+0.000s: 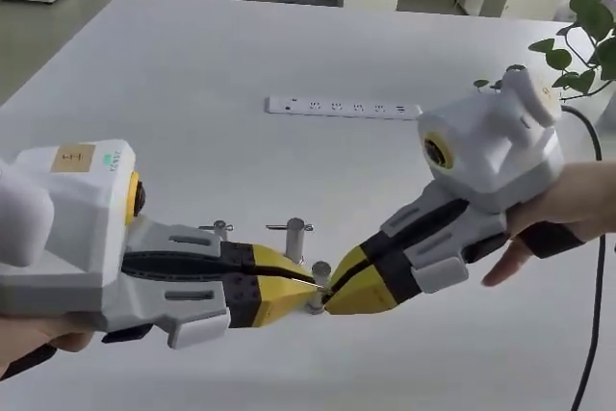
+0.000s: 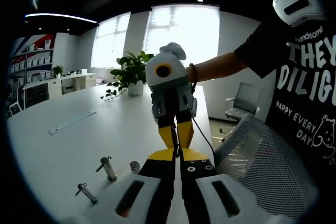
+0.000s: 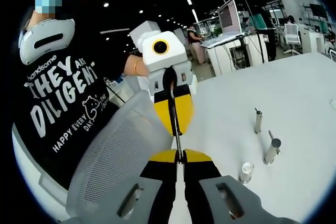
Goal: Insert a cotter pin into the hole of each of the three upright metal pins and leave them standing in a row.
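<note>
Pinching cotter pin [image 3: 177,139] — left gripper [image 1: 304,286], right gripper [image 1: 337,295]

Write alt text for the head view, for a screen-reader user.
The left gripper and right gripper meet tip to tip low over a white table, jaws closed on a thin cotter pin beside the nearest metal pin. The two farther pins already carry cotter pins; a power strip lies beyond.

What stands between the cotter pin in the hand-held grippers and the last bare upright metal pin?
Nothing visible. The cotter pin, pinched by the left hand-held gripper and right hand-held gripper, sits right beside the bare metal pin.
</note>
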Motion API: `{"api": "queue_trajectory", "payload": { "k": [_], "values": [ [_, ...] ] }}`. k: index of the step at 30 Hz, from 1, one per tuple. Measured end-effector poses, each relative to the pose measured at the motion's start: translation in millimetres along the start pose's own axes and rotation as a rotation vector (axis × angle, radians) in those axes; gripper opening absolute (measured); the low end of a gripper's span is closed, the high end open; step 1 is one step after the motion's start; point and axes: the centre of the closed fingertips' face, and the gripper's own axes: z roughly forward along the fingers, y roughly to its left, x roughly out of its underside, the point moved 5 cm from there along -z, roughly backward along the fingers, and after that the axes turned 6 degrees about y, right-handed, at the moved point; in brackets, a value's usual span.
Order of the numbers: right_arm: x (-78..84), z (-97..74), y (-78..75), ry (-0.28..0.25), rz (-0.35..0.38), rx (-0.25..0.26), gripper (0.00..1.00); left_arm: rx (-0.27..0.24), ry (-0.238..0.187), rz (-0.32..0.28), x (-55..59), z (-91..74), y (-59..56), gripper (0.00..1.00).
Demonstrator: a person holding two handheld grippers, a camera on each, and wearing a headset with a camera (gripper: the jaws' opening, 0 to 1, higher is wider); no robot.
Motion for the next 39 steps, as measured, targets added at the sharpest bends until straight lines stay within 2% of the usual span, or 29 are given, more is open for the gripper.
{"api": "queue_trajectory", "payload": {
  "k": [7, 13, 21, 26, 28, 31, 32, 37, 39],
  "values": [
    [2.7, 1.3, 1.4, 0.079, -0.077, 0.007, 0.00, 0.008, 0.021, 0.015, 5.0, 4.0, -3.8, 0.01],
    [5.8, -0.1, -2.5, 0.159, -0.146, 0.059, 0.00, -0.013, 0.050, 0.019, 10.5, 5.5, -0.6, 0.01],
    [17.6, -10.8, -13.4, 0.229, -0.174, 0.136, 0.00, -0.130, 0.069, -0.002, 21.2, 0.8, 16.3, 0.09],
    [25.9, -19.4, -24.5, 0.254, -0.156, 0.195, 0.00, -0.211, 0.075, -0.008, 26.7, 1.6, 27.9, 0.13],
    [30.2, -24.0, -31.8, 0.269, -0.153, 0.230, 0.00, -0.238, 0.078, -0.007, 29.5, 4.4, 32.1, 0.16],
    [35.3, -29.1, -39.2, 0.279, -0.142, 0.258, 0.00, -0.269, 0.087, -0.013, 33.9, 9.3, 36.8, 0.19],
    [38.0, -31.2, -41.7, 0.288, -0.147, 0.267, 0.00, -0.294, 0.093, -0.014, 36.5, 11.8, 39.6, 0.19],
    [48.4, -34.7, -51.9, 0.324, -0.154, 0.305, 0.00, -0.334, 0.124, -0.024, 47.5, 25.1, 45.9, 0.21],
    [51.4, -34.7, -54.7, 0.327, -0.151, 0.310, 0.00, -0.343, 0.122, -0.034, 50.4, 30.8, 48.4, 0.22]
  ]
}}
